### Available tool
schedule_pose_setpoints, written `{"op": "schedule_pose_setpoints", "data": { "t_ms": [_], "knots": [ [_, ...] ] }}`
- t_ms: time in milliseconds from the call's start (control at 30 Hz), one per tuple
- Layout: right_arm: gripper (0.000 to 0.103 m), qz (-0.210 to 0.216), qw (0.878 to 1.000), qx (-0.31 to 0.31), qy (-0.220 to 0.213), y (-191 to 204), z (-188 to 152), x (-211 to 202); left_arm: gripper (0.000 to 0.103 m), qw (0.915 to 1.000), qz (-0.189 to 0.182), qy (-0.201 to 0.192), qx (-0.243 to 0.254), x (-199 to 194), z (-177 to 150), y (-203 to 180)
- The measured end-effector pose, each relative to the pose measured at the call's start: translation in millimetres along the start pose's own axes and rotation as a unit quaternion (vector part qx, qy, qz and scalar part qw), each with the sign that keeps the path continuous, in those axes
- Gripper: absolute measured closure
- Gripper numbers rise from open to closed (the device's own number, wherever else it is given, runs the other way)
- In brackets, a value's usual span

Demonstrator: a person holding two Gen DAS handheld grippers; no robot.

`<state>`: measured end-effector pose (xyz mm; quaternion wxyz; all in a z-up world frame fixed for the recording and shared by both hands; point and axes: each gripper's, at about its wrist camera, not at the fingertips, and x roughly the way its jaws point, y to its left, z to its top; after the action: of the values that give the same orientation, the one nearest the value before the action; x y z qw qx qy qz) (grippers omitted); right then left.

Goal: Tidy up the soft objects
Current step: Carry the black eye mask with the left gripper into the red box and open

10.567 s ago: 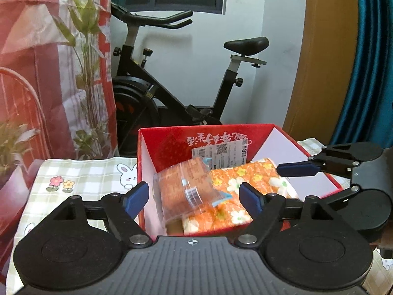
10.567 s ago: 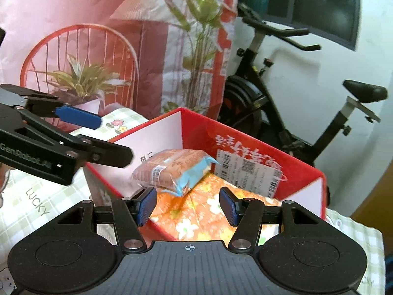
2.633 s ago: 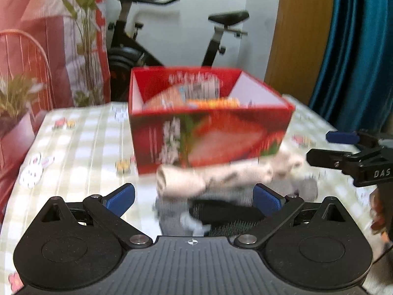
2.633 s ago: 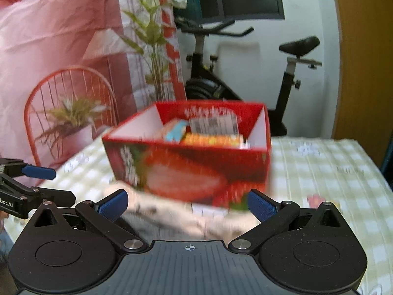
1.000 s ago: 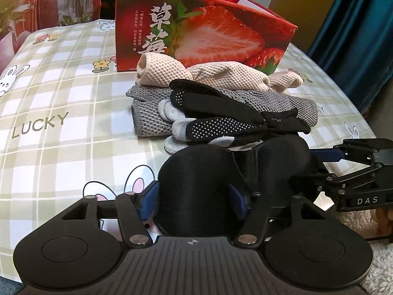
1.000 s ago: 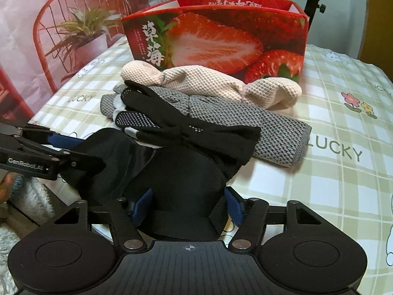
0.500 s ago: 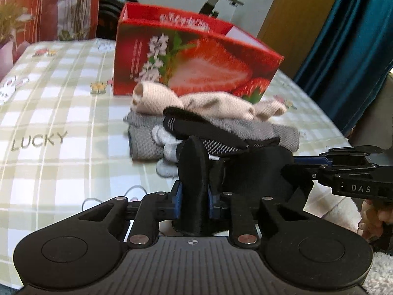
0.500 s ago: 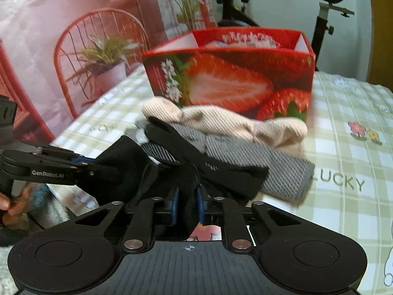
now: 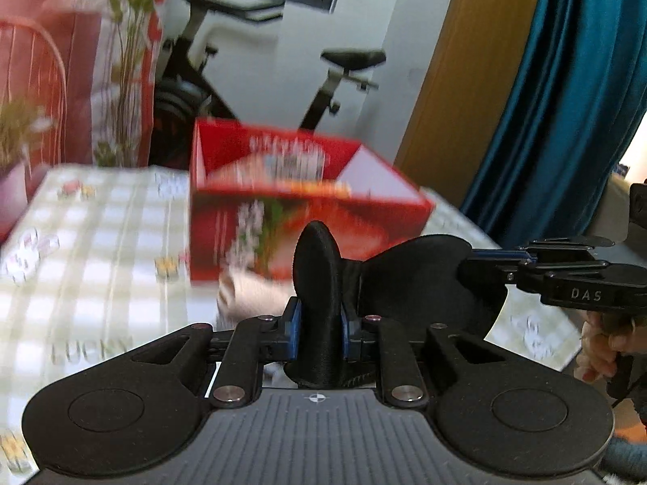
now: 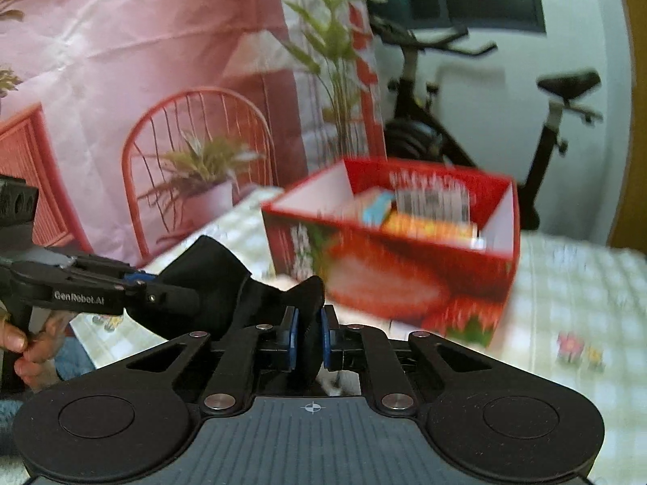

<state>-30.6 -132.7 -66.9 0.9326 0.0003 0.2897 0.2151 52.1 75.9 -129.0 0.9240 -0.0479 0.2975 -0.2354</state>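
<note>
black fabric piece (image 9: pixel 408 279) | smooth, rounded lobes | left gripper (image 9: pixel 319 325), right gripper (image 10: pixel 309 343) fingers clamped on it

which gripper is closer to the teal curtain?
Right. The right gripper grips the black cloth on the teal curtain side; the left gripper grips its far end.

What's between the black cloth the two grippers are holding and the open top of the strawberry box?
Nothing visible. The black cloth hangs between the left hand-held gripper and right hand-held gripper, both shut on it, short of the strawberry box. The box top is open, though packets already lie inside.
</note>
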Motion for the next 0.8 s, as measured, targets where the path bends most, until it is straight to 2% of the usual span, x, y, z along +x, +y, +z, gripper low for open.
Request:
{"op": "schedule_pose_setpoints", "data": {
  "t_ms": [200, 300, 433, 533, 633, 800],
  "knots": [
    [0.093, -0.023, 0.997, -0.056, -0.039, -7, 51, 7, 0.083, 0.9979, 0.014, -0.058, 0.024, 4, 53, -4],
    [0.093, -0.039, 0.994, -0.081, -0.058, -14, 80, 19, 0.083, 0.9959, 0.023, -0.081, 0.034, 18, 82, -4],
    [0.093, -0.068, 0.989, -0.108, -0.081, -29, 115, 41, 0.083, 0.9892, 0.049, -0.113, 0.080, 40, 113, -10],
    [0.093, -0.090, 0.984, -0.123, -0.092, -41, 132, 59, 0.083, 0.9865, 0.055, -0.127, 0.088, 58, 131, -10],
    [0.093, -0.112, 0.982, -0.126, -0.091, -58, 139, 80, 0.083, 0.9880, 0.052, -0.123, 0.078, 82, 140, -5],
    [0.093, -0.124, 0.985, -0.109, -0.051, -89, 128, 112, 0.083, 0.9968, 0.024, -0.064, 0.040, 125, 132, 9]
  ]
}}
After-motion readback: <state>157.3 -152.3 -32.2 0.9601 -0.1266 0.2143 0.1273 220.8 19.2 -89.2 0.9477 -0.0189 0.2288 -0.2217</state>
